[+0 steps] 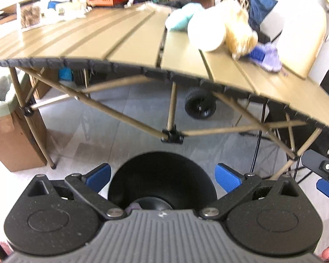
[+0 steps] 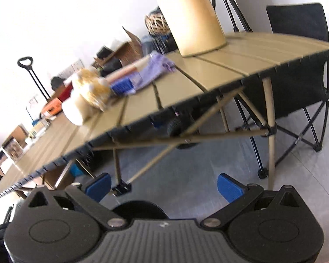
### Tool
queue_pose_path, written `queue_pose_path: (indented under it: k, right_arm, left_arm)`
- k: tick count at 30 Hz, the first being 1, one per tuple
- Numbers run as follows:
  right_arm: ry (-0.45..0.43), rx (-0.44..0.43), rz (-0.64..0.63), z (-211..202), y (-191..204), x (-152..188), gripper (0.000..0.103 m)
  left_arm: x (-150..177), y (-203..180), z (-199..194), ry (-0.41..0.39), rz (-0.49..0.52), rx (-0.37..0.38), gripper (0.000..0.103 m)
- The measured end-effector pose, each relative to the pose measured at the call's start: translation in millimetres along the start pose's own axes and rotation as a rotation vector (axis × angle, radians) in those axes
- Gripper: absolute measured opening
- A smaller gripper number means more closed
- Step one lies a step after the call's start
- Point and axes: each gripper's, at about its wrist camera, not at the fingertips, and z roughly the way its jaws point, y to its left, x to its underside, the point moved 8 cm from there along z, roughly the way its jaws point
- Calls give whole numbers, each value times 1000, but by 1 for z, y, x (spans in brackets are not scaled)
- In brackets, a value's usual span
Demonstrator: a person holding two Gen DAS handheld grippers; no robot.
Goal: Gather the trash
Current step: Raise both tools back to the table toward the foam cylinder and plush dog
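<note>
A tan slatted folding table (image 1: 98, 37) fills the left wrist view. On its right part lie a tipped white paper cup (image 1: 206, 32), a crumpled yellowish wrapper (image 1: 241, 30), a blue and purple scrap (image 1: 265, 54) and a teal wad (image 1: 179, 19). My left gripper (image 1: 163, 176) is open, low before the table's edge. A black bowl-shaped container (image 1: 162, 182) sits under its fingers, touching neither pad. The right wrist view shows the table (image 2: 208, 74), cup (image 2: 74, 109), wrapper (image 2: 92, 87) and purple scrap (image 2: 151, 70). My right gripper (image 2: 163, 186) is open and holds nothing.
A lined cardboard box (image 1: 2, 118) stands on the floor at the left. A cart wheel (image 1: 199, 107) and crossed struts sit under the table. A tall beige object (image 2: 193, 15) stands on the table's right end, a black folding chair (image 2: 296, 65) beyond it. Boxes clutter the far side.
</note>
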Motion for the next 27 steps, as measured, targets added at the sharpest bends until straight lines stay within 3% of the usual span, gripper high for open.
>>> queue_pose_path:
  k: [5, 10, 17, 27]
  right_arm:
    - [-66, -28, -39, -13, 20, -12, 103]
    - [-132, -50, -64, -25, 36, -29, 103]
    - [-233, -38, -63, -34, 55, -70, 103]
    - [-278, 16, -71, 4, 69, -127, 103]
  left_arm:
    - [-18, 1, -26, -110, 24, -14, 103]
    - [-43, -2, -46, -192, 17, 23, 103]
    - [-89, -15, -51, -301, 20, 28, 103]
    - [-145, -30, -17, -324, 40, 37, 103]
